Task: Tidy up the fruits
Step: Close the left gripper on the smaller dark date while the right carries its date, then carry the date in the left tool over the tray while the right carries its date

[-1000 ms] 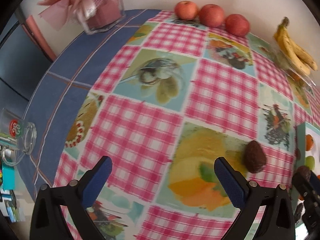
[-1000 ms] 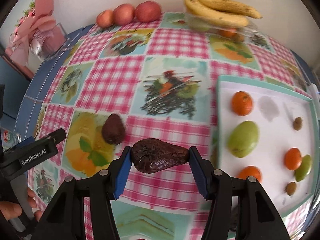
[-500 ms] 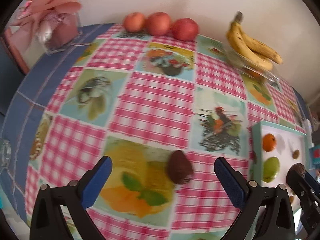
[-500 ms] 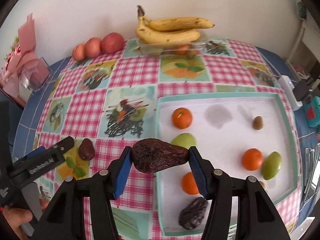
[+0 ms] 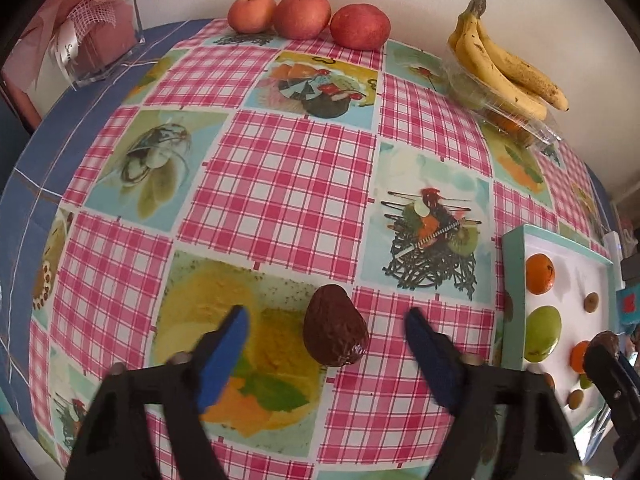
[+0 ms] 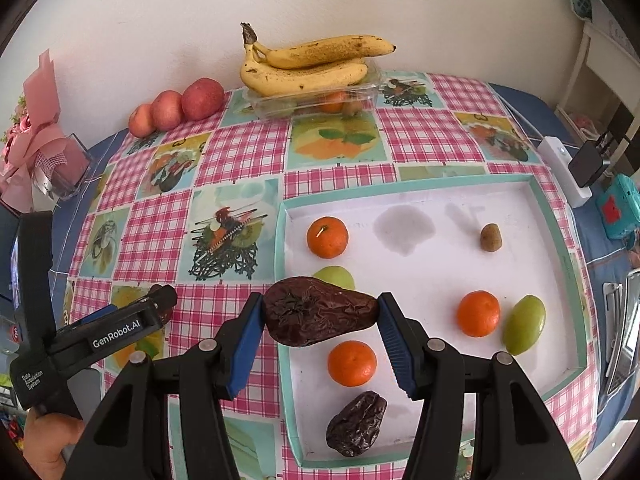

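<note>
A dark wrinkled avocado [image 5: 334, 333] lies on the checked tablecloth, between the fingers of my open left gripper [image 5: 326, 332] without touching them. My right gripper [image 6: 320, 312] is shut on a second wrinkled dark avocado [image 6: 316, 310], held above the left edge of the white tray [image 6: 532, 196]. In the tray lie three oranges [image 6: 327, 237], two green fruits [image 6: 524, 324], a small kiwi [image 6: 491, 237] and another shrivelled avocado [image 6: 356, 424]. The tray also shows in the left wrist view [image 5: 580, 276].
Three red apples [image 5: 304, 14] sit at the table's far edge by the wall. Bananas [image 6: 308, 64] lie on a clear plastic box [image 6: 316, 100] of fruit. A glass vase with pink wrapping [image 5: 100, 48] stands far left. Electronics [image 6: 580, 168] lie right of the tray.
My left gripper moved forward so its fingers now flank the avocado on the cloth. My right gripper carried its avocado right, over the tray's left edge.
</note>
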Action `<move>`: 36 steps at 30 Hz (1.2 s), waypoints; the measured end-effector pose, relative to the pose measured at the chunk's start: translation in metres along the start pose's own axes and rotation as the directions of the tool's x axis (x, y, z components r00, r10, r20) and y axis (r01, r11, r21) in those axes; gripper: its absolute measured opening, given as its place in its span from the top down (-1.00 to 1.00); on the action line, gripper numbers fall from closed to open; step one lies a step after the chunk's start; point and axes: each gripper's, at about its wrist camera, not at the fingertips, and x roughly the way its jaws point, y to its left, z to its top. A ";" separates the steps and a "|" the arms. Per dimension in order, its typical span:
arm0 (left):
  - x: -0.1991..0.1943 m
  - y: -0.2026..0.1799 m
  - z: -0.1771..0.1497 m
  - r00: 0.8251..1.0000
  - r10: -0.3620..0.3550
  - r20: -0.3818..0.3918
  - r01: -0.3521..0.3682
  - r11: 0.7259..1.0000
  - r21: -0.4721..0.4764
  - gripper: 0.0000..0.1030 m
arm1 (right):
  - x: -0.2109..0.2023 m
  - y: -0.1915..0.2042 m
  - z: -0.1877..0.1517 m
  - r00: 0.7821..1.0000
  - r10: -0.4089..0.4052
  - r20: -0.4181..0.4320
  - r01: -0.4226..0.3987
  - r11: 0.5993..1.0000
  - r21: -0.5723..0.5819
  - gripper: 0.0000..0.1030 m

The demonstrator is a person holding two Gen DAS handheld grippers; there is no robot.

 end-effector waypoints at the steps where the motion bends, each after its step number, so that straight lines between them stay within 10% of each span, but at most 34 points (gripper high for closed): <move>1: 0.001 0.001 0.000 1.000 -0.009 -0.005 0.009 1.000 -0.004 -0.36 | 0.000 0.000 0.000 1.000 0.001 -0.001 -0.001 1.000 0.000 -0.14; 10: 0.004 -0.004 0.000 0.998 -0.055 -0.026 0.055 0.998 0.013 0.27 | 0.000 0.001 0.000 1.000 0.009 -0.002 -0.009 1.000 -0.002 -0.14; 36: -0.061 -0.076 -0.005 0.975 -0.209 0.070 0.195 0.966 0.172 0.28 | -0.010 -0.061 0.000 0.999 -0.032 0.017 0.029 0.990 0.135 -0.14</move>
